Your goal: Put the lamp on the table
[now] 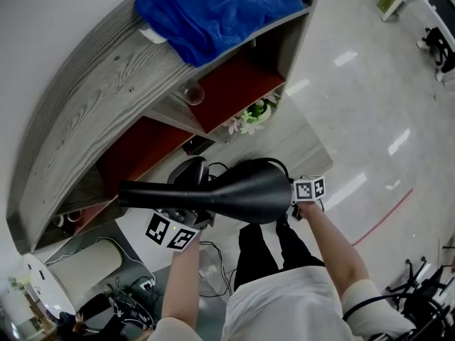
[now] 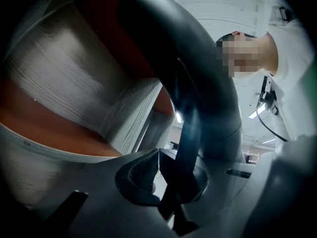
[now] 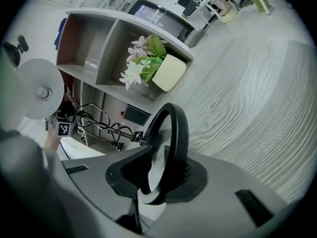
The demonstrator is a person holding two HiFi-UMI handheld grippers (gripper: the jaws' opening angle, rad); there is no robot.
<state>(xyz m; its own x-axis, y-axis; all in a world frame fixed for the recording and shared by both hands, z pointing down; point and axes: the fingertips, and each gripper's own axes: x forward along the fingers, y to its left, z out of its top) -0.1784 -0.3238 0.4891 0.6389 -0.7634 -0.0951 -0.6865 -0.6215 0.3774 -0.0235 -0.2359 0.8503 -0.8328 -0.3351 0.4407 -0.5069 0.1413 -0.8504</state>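
Your left gripper (image 2: 171, 182) is clamped on a thin dark strut of the lamp (image 2: 198, 83), jaws pressed onto it from both sides. Your right gripper (image 3: 158, 177) pinches a black ring-shaped loop (image 3: 176, 133) of the same lamp. So both hands carry it, and neither is free.

In the head view the black lamp (image 1: 242, 190) hangs in the air in front of your body, above the floor and touching nothing else. Its long axis runs nearly level, left to right. The narrow end reaches out past the left gripper (image 1: 186, 217), and the wide bulbous end sits by the right gripper (image 1: 298, 204).

The grey wood tabletop (image 1: 85, 105), the top of the shelf unit, lies ahead of the lamp and up to the left. The left gripper is therefore the nearer hand. A blue towel (image 1: 213, 6) covers the far right end of that top, so the bare stretch on the left looks like the place to aim for.

Below the top, the open compartments hold a glass (image 1: 192, 92) and flowers (image 1: 252, 116). I judge the lamp must be lifted and swung upright before it goes down.
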